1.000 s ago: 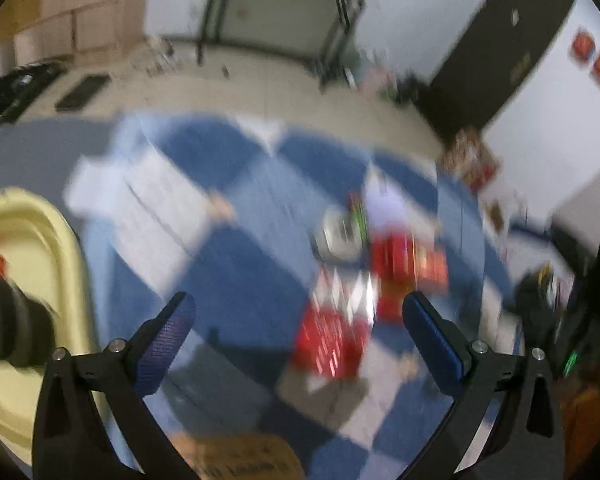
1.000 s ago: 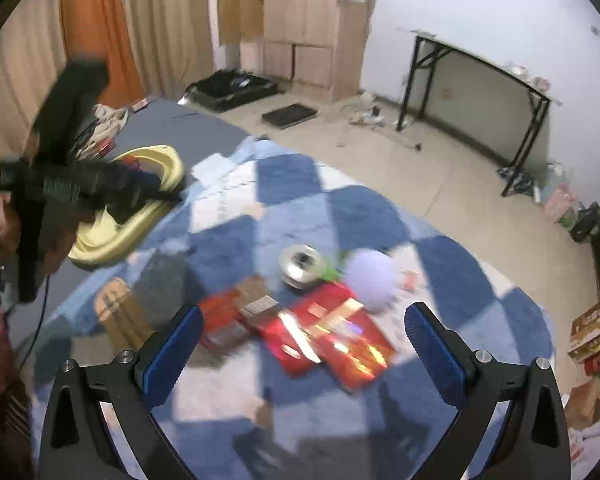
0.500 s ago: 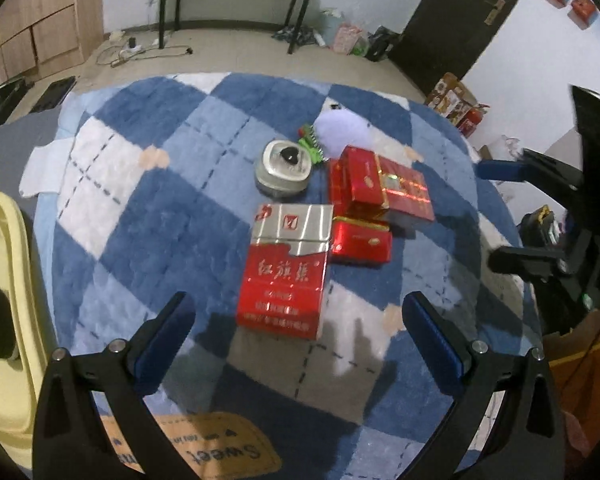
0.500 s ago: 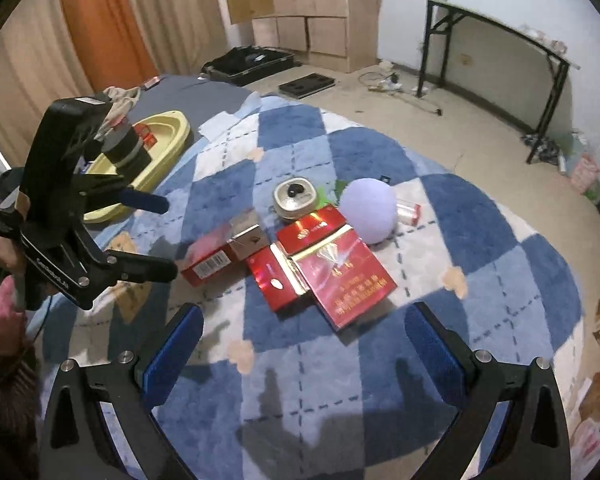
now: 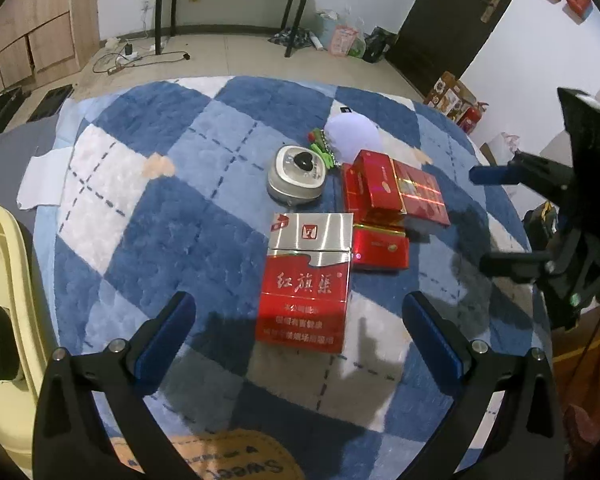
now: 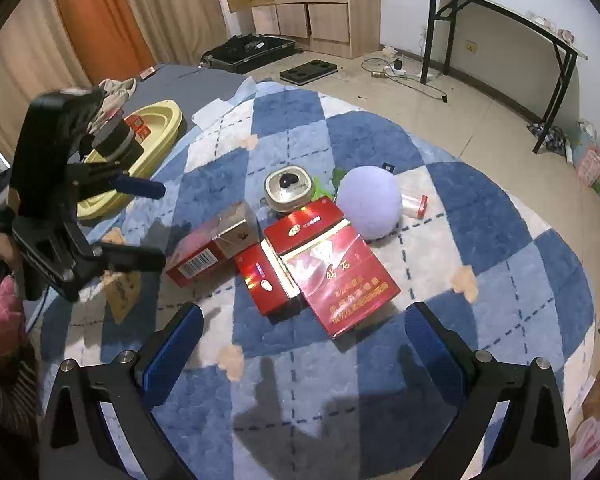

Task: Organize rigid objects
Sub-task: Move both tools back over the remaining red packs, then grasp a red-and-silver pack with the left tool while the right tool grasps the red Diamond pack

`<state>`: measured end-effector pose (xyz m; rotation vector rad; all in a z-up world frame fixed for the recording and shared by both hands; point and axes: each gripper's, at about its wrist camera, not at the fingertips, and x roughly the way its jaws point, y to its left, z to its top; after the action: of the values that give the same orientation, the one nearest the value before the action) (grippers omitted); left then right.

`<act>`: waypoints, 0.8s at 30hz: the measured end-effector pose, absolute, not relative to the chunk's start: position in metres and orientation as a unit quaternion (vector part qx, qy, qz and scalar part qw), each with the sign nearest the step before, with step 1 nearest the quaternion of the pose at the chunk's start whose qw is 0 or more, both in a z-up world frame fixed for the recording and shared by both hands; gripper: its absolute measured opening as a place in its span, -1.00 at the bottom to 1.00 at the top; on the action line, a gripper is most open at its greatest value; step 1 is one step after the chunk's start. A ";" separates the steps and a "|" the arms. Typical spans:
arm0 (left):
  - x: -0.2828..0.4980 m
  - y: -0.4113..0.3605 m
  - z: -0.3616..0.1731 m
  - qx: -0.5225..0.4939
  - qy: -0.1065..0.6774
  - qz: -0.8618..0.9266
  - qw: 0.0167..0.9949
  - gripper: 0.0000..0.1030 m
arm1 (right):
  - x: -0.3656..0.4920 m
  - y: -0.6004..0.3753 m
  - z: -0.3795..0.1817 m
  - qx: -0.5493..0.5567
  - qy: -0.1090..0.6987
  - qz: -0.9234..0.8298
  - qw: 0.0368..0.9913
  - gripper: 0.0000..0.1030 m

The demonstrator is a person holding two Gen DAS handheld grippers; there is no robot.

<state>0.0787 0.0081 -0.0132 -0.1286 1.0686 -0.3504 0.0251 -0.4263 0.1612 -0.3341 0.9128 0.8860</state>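
Observation:
On a blue checked rug (image 5: 148, 240) lies a red-and-silver carton (image 5: 306, 276), just ahead of my left gripper (image 5: 298, 308), which is open and holds nothing. Beyond it sit a small red box (image 5: 380, 246), a stack of red boxes (image 5: 392, 192), a round silver tin (image 5: 297, 174) and a lavender ball (image 5: 354, 138). My right gripper (image 6: 304, 316) is open above the rug, close before the large red box (image 6: 340, 276). The same carton (image 6: 212, 248), tin (image 6: 289, 188) and ball (image 6: 368, 202) appear in the right wrist view.
A yellow basin (image 6: 140, 152) holding a black roll and a red box stands at the rug's left edge. A small clear jar (image 6: 414, 204) lies behind the ball. A black-legged table (image 6: 500, 20), cables and an open case (image 6: 248, 50) are on the floor beyond.
The left gripper swung from the basin side to face the carton and has moved closer to it. The right gripper has come lower and nearer the red boxes. Both stayed open.

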 end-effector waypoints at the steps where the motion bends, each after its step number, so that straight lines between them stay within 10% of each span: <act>1: 0.078 0.008 -0.014 -0.062 0.508 -0.169 0.842 0.99 | 0.025 -0.425 0.158 -0.160 0.425 0.413 0.790 0.99; 24: 0.106 -0.001 -0.052 -0.064 0.532 -0.198 0.821 0.98 | 0.073 -0.409 0.118 -0.169 0.437 0.422 0.776 0.97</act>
<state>0.1056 -0.0011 -0.0523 -0.1372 1.1321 -0.4223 0.0734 -0.4086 0.1181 -0.3664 0.9463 0.9129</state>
